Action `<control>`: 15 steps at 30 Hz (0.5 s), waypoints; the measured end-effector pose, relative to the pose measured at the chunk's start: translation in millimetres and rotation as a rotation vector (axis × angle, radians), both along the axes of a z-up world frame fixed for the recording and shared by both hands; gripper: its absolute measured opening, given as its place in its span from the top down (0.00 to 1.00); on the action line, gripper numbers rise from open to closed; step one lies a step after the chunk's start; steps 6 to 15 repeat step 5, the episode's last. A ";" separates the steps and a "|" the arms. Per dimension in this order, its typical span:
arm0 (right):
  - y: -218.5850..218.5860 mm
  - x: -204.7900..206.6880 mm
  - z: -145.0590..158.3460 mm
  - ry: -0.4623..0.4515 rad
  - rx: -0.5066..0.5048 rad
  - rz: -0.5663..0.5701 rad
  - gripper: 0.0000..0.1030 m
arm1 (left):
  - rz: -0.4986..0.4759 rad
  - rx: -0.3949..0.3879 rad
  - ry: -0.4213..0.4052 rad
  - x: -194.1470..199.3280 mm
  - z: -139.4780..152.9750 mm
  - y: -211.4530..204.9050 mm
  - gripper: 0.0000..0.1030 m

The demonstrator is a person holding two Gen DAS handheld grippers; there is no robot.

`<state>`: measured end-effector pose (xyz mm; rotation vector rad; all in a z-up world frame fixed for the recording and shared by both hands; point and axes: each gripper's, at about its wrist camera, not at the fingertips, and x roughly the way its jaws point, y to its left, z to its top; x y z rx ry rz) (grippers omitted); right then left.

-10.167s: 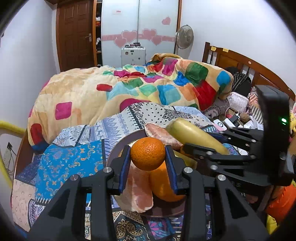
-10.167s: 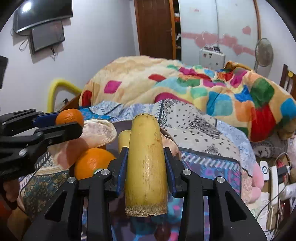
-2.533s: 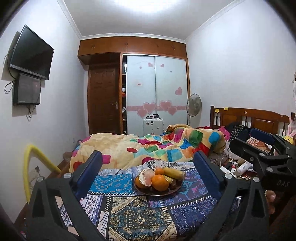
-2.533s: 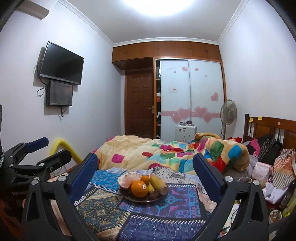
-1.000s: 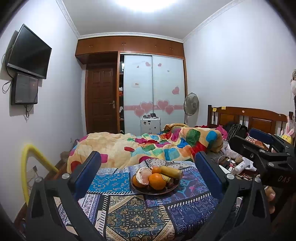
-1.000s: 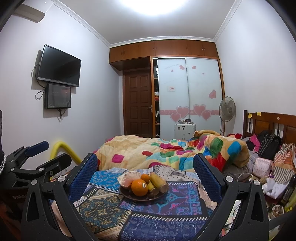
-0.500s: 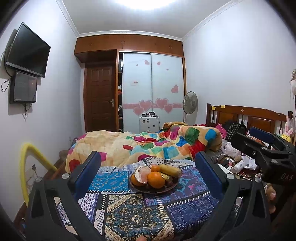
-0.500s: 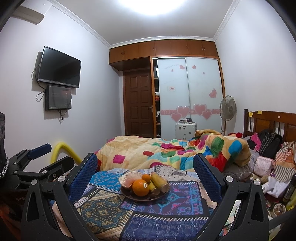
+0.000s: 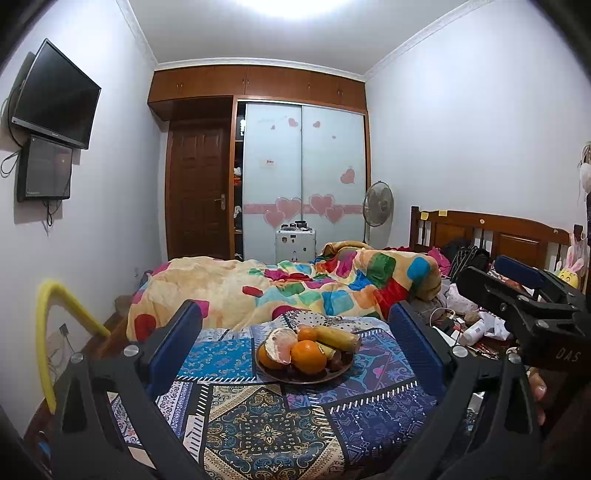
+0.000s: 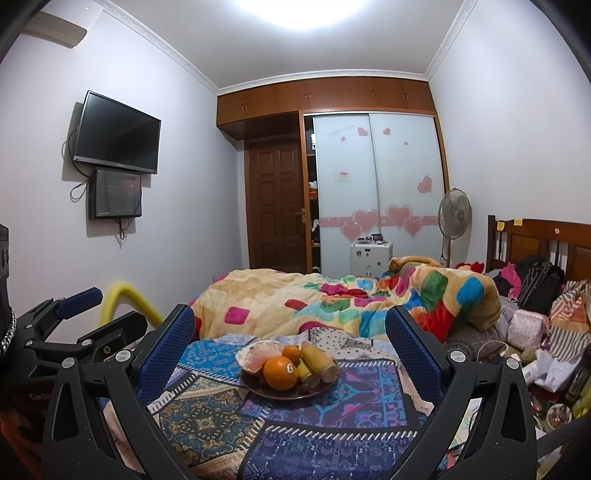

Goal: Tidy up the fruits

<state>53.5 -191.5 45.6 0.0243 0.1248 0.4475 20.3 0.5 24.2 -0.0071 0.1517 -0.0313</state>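
Left gripper and right gripper hover, jaws wide apart.

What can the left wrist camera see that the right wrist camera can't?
Only the left wrist view shows the yellow bunny toy by the headboard. Only the right wrist view shows the air conditioner and the sticker on the big orange. Both show the plate of fruit, the TV, the fan, and both open grippers, left gripper and right gripper.
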 end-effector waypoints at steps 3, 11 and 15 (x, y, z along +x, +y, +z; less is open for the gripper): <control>0.7 1.6 -0.1 0.004 0.004 0.001 0.00 | 0.000 -0.001 0.000 0.3 0.3 -0.6 0.00; 1.6 2.4 -0.4 0.008 0.003 0.002 0.00 | 0.001 -0.002 -0.001 0.6 0.4 -0.3 0.00; 1.6 2.4 -0.4 0.008 0.003 0.002 0.00 | 0.001 -0.002 -0.001 0.6 0.4 -0.3 0.00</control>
